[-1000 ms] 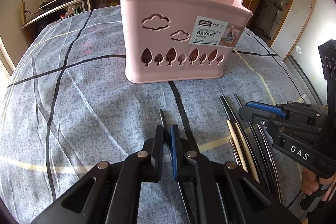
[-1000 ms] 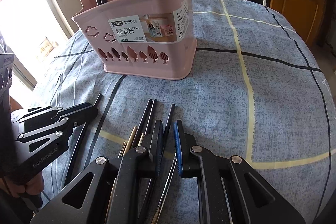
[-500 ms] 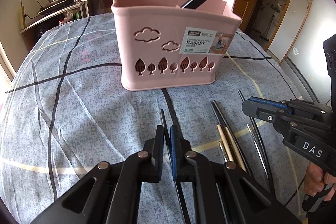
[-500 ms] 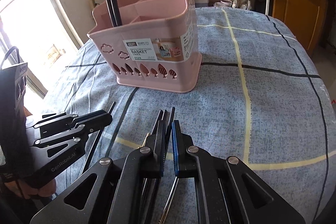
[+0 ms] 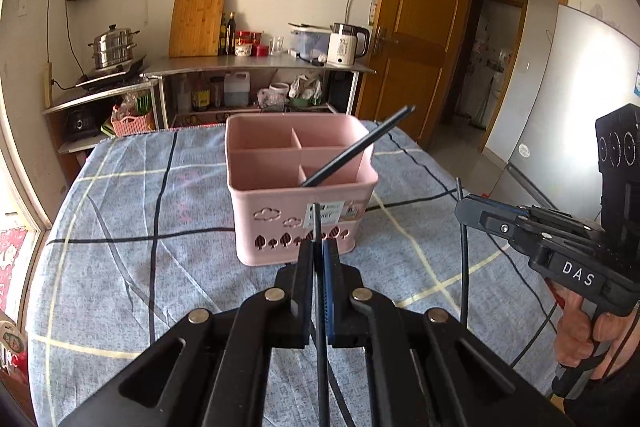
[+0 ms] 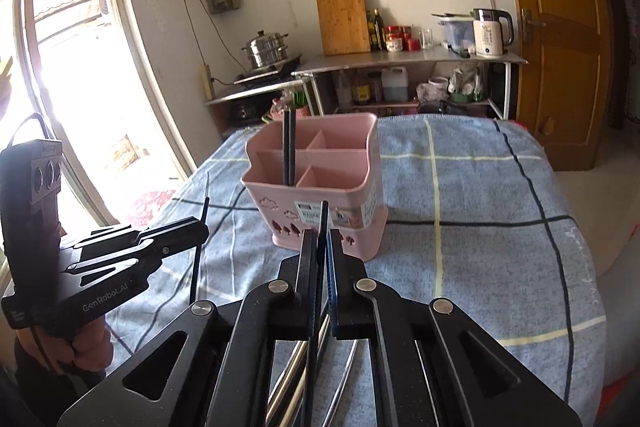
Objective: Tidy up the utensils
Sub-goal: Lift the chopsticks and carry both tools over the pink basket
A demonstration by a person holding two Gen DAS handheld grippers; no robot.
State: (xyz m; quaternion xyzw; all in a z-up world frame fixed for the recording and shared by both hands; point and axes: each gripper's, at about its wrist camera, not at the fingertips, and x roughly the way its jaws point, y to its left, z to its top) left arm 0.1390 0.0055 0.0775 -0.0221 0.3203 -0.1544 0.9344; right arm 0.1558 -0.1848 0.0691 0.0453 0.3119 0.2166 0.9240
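While both grippers hang above the table's near edge, the left gripper (image 5: pixel 318 247) is clenched on a black chopstick (image 5: pixel 316 223); the right gripper (image 6: pixel 322 239) is clenched on another (image 6: pixel 323 217); both sticks point up toward the pink basket (image 5: pixel 280 211) mid-table, holding two more chopsticks (image 6: pixel 289 147) in its front compartment.

A round table (image 5: pixel 120 267) draped in a blue-grey cloth (image 6: pixel 480 267) crossed by black and pale yellow lines. A pink compartmented utensil basket (image 5: pixel 280 227) stands on the cloth near its middle. At the near edge, what appear to be metal-handled utensils (image 6: pixel 288 379) lie on the cloth, largely hidden in the right wrist view.
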